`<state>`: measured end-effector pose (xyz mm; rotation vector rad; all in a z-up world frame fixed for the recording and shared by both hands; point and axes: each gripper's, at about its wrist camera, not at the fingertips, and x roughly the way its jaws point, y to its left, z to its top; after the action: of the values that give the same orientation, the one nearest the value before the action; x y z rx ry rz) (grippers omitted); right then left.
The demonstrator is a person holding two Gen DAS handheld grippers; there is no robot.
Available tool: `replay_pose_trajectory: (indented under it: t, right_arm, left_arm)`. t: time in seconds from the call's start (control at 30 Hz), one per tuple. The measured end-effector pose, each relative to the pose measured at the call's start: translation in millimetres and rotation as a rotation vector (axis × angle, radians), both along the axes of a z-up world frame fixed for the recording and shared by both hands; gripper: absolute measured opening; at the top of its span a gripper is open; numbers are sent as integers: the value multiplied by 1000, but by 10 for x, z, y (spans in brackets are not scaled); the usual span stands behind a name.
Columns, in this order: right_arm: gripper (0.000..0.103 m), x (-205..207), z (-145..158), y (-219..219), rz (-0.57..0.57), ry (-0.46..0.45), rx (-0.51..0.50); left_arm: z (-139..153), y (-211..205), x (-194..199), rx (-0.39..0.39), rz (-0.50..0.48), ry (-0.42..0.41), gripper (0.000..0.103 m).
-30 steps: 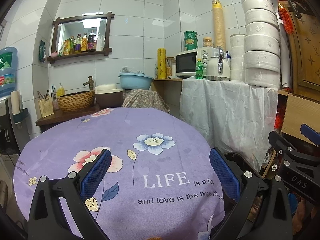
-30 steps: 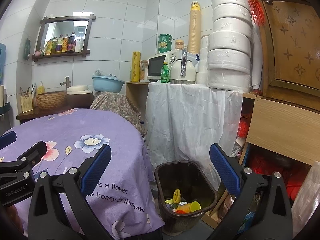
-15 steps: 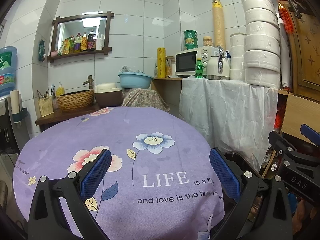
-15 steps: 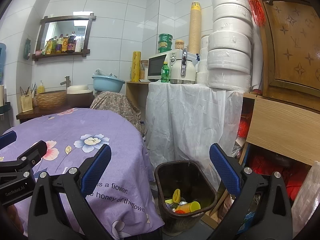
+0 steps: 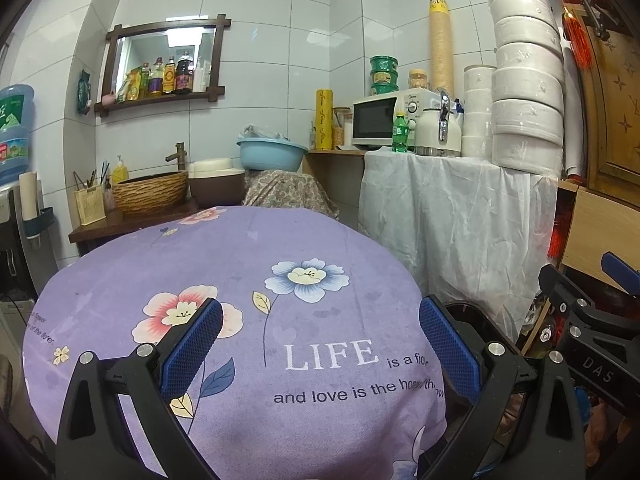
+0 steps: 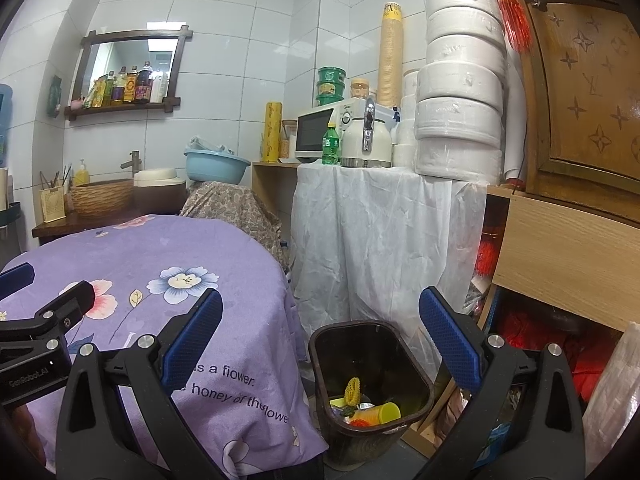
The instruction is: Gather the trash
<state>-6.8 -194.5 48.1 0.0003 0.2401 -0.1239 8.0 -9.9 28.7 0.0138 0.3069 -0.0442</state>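
A dark bin [image 6: 370, 384] stands on the floor right of the table; its rim [image 5: 480, 320] peeks past the cloth in the left wrist view. Inside lie a yellow cup [image 6: 386, 413], a yellow mesh piece [image 6: 353, 389] and other scraps. My right gripper [image 6: 320, 344] hangs open above and in front of the bin, nothing between its blue pads. My left gripper [image 5: 320, 344] is open and empty over the purple flowered tablecloth [image 5: 240, 280], which carries no loose items. Each gripper shows at the edge of the other's view.
A white-draped counter [image 6: 380, 216] behind the bin holds a microwave [image 6: 320, 130], green bottle [image 6: 330, 144], kettle and stacked white rolls [image 6: 460, 80]. A wooden cabinet [image 6: 560, 248] stands at right. Basket [image 5: 150, 196], basin [image 5: 272, 156] and wall shelf [image 5: 164, 68] lie beyond the table.
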Motion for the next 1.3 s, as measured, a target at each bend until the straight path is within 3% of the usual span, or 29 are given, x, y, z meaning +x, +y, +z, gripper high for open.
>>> replay_pose_trajectory:
  t: [1.3]
  right_arm:
    - [97,15,-41,-1,0,12,4]
  left_arm:
    - [-5,5,25,-3,-6,6,98]
